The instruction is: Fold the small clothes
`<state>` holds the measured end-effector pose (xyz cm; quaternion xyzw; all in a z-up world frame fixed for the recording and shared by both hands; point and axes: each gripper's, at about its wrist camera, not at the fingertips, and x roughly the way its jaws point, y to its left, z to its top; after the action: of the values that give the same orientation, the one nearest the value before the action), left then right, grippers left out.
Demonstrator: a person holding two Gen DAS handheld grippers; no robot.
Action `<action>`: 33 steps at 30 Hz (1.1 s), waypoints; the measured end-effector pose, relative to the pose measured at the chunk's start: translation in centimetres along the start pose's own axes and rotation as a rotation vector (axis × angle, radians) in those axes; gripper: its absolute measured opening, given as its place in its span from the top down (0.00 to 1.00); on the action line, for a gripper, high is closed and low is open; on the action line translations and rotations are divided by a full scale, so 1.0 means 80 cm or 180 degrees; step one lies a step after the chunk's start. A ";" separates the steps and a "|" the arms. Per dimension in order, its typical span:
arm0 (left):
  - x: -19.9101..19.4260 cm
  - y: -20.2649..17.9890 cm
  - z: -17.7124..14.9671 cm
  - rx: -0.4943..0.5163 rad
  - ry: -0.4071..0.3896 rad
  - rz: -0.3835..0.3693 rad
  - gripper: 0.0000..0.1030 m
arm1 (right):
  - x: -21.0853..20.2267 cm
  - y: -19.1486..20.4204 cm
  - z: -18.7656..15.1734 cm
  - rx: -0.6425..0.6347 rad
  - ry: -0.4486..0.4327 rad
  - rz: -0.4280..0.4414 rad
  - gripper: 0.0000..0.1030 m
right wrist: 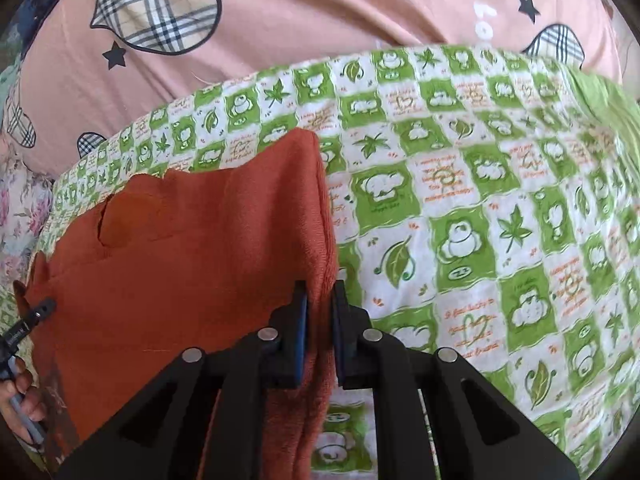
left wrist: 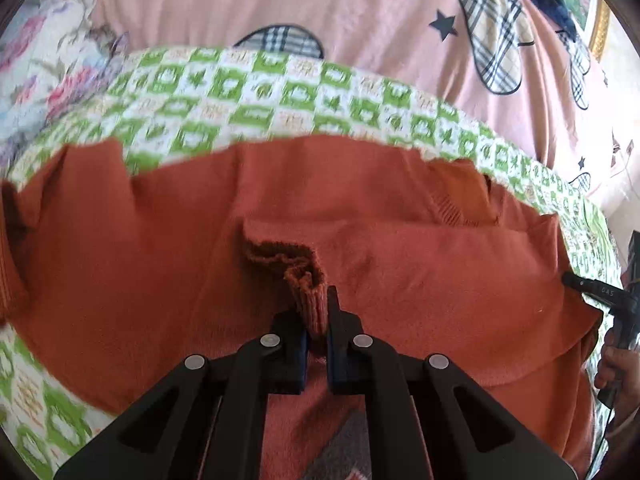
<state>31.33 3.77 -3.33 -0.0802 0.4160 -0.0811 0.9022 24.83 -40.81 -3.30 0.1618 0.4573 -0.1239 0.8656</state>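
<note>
Rust sweater [left wrist: 400, 248] spread on green quilt [right wrist: 480, 200]; left gripper [left wrist: 318, 320] pinched on ribbed cuff [left wrist: 308, 300], right gripper [right wrist: 320, 312] clamped on right edge fold; thin bites risk slipping, and uneven pulls would skew the fold.

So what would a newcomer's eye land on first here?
The rust-orange knit sweater fills the middle, spread on a green-and-white checked quilt. The left gripper has its jaws shut on a ribbed edge; the right gripper clamps the sweater's right side. Behind lies a pink sheet with plaid hearts.
</note>
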 end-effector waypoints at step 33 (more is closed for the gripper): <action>-0.122 0.180 -0.023 -0.0522 -0.0175 0.1161 0.21 | -0.134 0.100 -0.202 0.0105 0.0290 0.1216 0.56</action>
<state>24.77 19.76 -0.37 -0.0790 0.4041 0.1200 0.9034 9.65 -26.37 -1.61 0.2653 0.4548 0.0427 0.8491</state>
